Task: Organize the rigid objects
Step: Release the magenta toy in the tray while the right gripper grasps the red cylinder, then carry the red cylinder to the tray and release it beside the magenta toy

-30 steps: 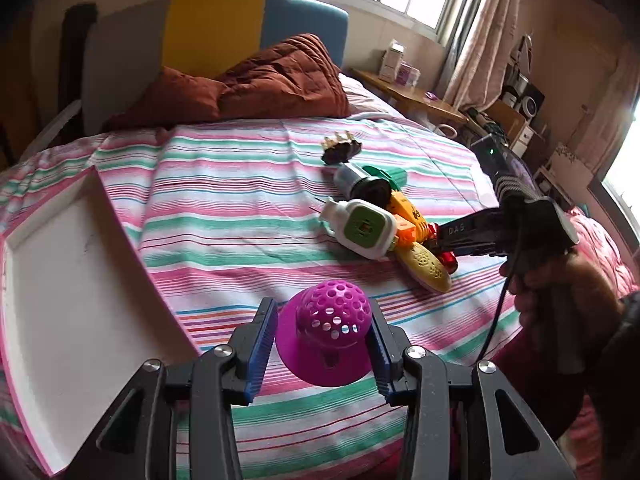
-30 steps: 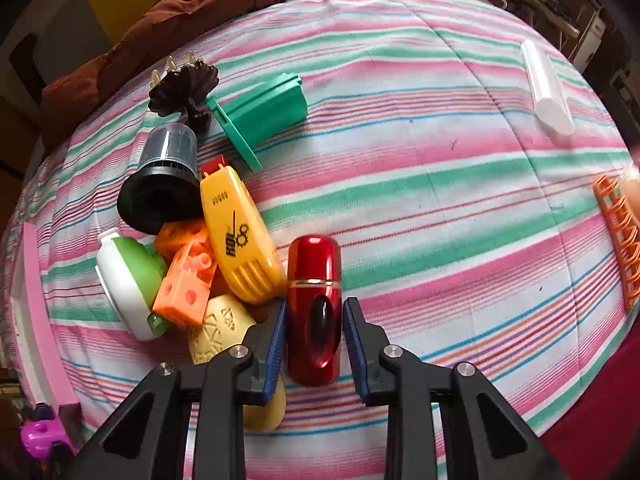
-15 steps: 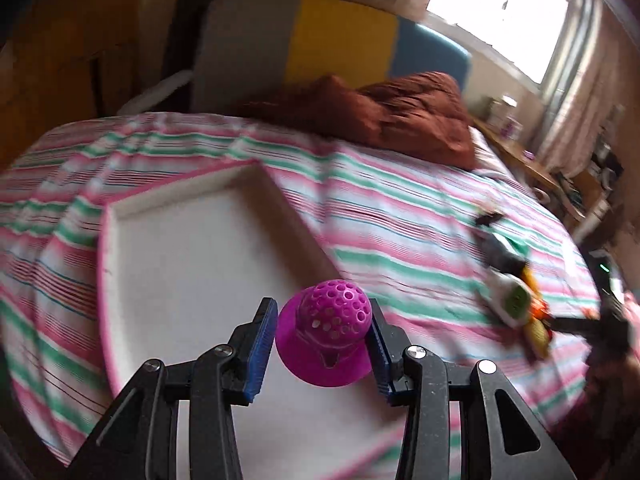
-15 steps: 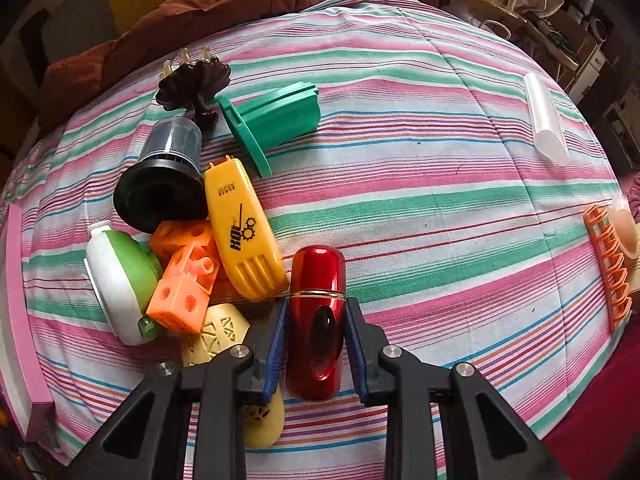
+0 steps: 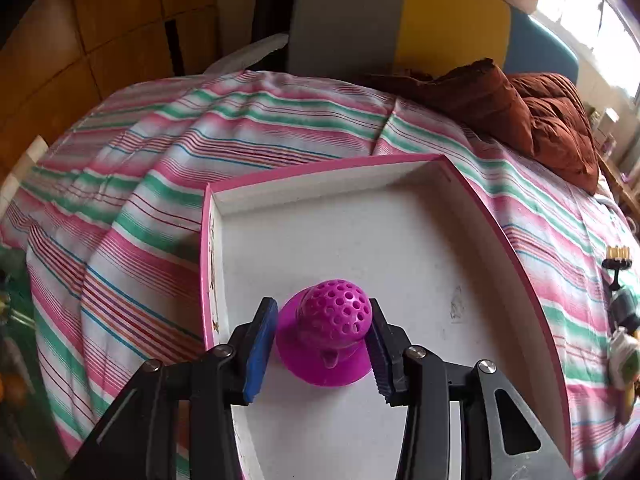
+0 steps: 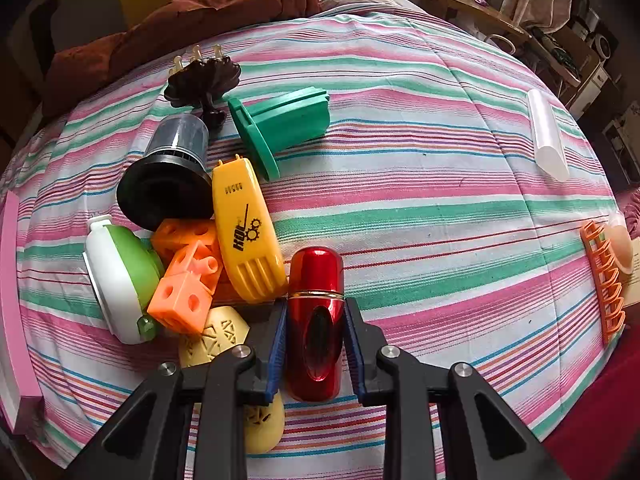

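Note:
My left gripper (image 5: 320,344) is shut on a magenta perforated dome toy (image 5: 328,336) and holds it over the near part of a white tray with a pink rim (image 5: 400,240). My right gripper (image 6: 316,344) is shut on a shiny red capsule (image 6: 316,320) at the edge of a toy pile on the striped bed. The pile holds a yellow clipper-shaped toy (image 6: 244,236), orange cubes (image 6: 188,276), a green-and-white gadget (image 6: 120,280), a black-and-grey cup (image 6: 168,176), a green flanged cup (image 6: 280,128), a pale yellow shell (image 6: 224,340) and a dark brown stand (image 6: 204,80).
A brown quilt (image 5: 520,112) lies at the bed's head. A clear tube (image 6: 546,140) and an orange comb-like rack (image 6: 604,276) lie at the right of the bed. The tray's pink edge (image 6: 12,300) shows at far left in the right wrist view.
My left gripper has swung left from the pile to above the tray, still holding the magenta toy. My right gripper has closed on the red capsule and lifted it slightly.

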The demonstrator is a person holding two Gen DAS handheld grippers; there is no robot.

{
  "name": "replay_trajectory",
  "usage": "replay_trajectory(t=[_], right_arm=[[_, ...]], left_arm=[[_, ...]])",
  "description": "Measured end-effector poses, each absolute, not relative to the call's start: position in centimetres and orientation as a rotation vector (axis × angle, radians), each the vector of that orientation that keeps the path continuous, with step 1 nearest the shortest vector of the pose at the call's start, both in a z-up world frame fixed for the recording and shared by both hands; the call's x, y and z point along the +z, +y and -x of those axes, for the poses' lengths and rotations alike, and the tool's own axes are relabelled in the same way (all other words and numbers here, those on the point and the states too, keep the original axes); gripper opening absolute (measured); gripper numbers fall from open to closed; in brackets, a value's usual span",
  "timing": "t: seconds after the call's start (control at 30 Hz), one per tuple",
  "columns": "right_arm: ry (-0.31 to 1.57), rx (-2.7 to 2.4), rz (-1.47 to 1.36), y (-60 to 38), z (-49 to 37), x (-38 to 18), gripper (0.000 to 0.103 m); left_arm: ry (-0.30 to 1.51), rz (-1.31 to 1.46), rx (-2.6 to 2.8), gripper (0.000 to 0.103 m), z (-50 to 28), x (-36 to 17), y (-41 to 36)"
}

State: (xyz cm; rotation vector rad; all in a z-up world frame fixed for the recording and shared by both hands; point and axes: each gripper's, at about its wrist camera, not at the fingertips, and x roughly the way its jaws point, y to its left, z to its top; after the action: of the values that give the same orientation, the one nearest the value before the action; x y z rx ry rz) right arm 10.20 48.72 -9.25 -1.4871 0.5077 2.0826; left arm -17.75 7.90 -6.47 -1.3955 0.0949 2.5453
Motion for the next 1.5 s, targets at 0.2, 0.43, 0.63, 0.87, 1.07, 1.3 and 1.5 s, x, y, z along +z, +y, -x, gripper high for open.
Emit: replay_trajectory(t=[0.2, 0.43, 0.63, 0.87, 1.07, 1.3, 1.5], right_arm=[[0.499, 2.081, 1.491, 49.0, -9.4, -9.4, 0.026], [0.485, 2.077, 1.496, 49.0, -6.3, -8.8, 0.026], [0.473, 2.076, 1.499, 49.0, -6.6, -8.7, 0.026], [0.456, 2.080, 1.491, 48.0, -7.8, -8.1, 0.026], [0.463, 2.079, 1.468, 48.2, -8.5, -7.6, 0.025], [0.481, 2.074, 1.410, 48.8, -6.6, -7.4, 0.025], [0.500, 2.208, 1.247, 48.2, -6.8, -4.8, 0.025]], left_arm=[[0.122, 1.359, 2.554, 0.051, 17.8, -5.9, 8.4], [0.095, 1.316, 2.599, 0.064, 16.0, -4.6, 7.3], [0.040, 1.249, 2.640, 0.069, 12.8, -2.7, 5.1], [-0.063, 1.275, 2.643, 0.071, 8.7, -2.6, 2.5], [-0.032, 1.313, 2.662, 0.071, 6.2, -3.1, 1.4], [-0.033, 1.303, 2.669, 0.072, 4.9, -2.5, 1.3], [-0.001, 1.261, 2.670, 0.075, 4.2, -1.5, 1.9]])
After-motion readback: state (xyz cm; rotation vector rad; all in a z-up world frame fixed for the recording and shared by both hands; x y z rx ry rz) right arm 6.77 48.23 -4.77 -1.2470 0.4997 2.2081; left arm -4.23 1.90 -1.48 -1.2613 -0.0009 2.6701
